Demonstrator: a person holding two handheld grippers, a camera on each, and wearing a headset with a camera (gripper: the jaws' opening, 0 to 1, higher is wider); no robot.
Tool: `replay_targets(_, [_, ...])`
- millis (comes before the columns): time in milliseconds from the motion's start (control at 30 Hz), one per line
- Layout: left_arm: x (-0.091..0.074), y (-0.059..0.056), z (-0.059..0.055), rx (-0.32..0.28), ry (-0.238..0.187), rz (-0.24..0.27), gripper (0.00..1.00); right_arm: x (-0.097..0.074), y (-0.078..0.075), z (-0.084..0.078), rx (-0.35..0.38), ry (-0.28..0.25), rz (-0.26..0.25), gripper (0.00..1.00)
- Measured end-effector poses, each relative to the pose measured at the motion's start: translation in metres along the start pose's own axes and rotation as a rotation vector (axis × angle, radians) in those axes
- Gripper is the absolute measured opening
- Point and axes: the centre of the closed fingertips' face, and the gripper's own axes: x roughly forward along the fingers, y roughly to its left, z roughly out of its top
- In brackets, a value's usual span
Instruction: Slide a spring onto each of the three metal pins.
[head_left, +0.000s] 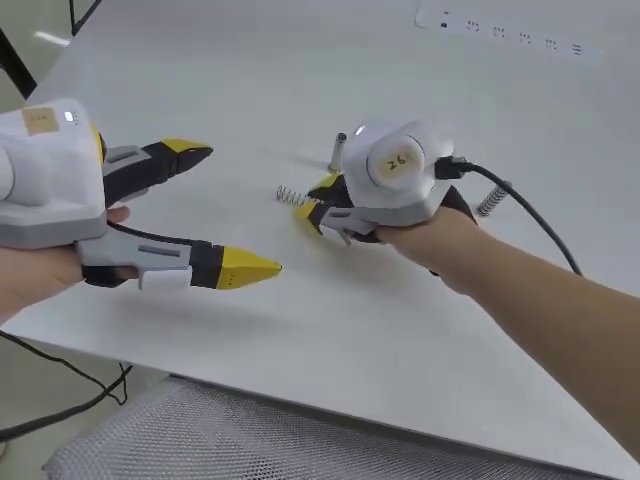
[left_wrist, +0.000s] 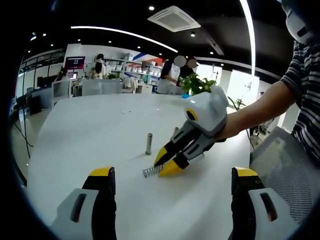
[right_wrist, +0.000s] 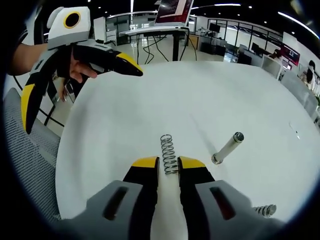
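**Right tool pinching a spring beside an upright pin**

The right tool (right_wrist: 168, 165) had its two yellow-tipped jaws drawn almost together, pinching the near end of a small wire spring (right_wrist: 168, 149). The spring's long axis ran straight on from the jaws, in line with the tool itself, and its free end pointed away from the tool. In the head view the spring sat roughly level and low over the white worktop (head_left: 400, 330), sticking out to the person's left from the jaw tips. Whether it touched the surface could not be told.

A metal pin (right_wrist: 227, 148) stood upright on the worktop near the tool, its shaft bare. In the right gripper view it was off to the right of the spring and apart from it. In the head view it stood just beyond the tool's tips. The spring's axis lay across the pin's, not in line with it.

A second pin (head_left: 492, 200), with coils round it, was on the worktop to the right of the hand (head_left: 430, 235) holding the right tool, next to that tool's black cable (head_left: 530, 215).

The left tool (head_left: 225, 207) was held over the near left part of the worktop, well to the left of the spring. Its jaws were spread wide and held nothing, and their tips pointed towards the right tool.
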Motion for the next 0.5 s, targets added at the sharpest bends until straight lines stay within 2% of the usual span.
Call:
replay_targets(133, [-0.001, -0.002, -0.001, 0.002, 0.005, -0.002, 0.96, 0.001, 0.002, -0.001, 0.007, 0.003, 0.014, 0.13])
replay_targets(267, [0.0, -0.004, 0.0, 0.004, 0.012, -0.004, 0.96, 0.001, 0.005, 0.001, -0.031, 0.015, 0.032, 0.12])
replay_targets(500, [0.011, -0.012, 0.006, 0.026, 0.014, -0.033, 0.95, -0.024, -0.001, 0.003, -0.008, -0.023, 0.032, 0.12])
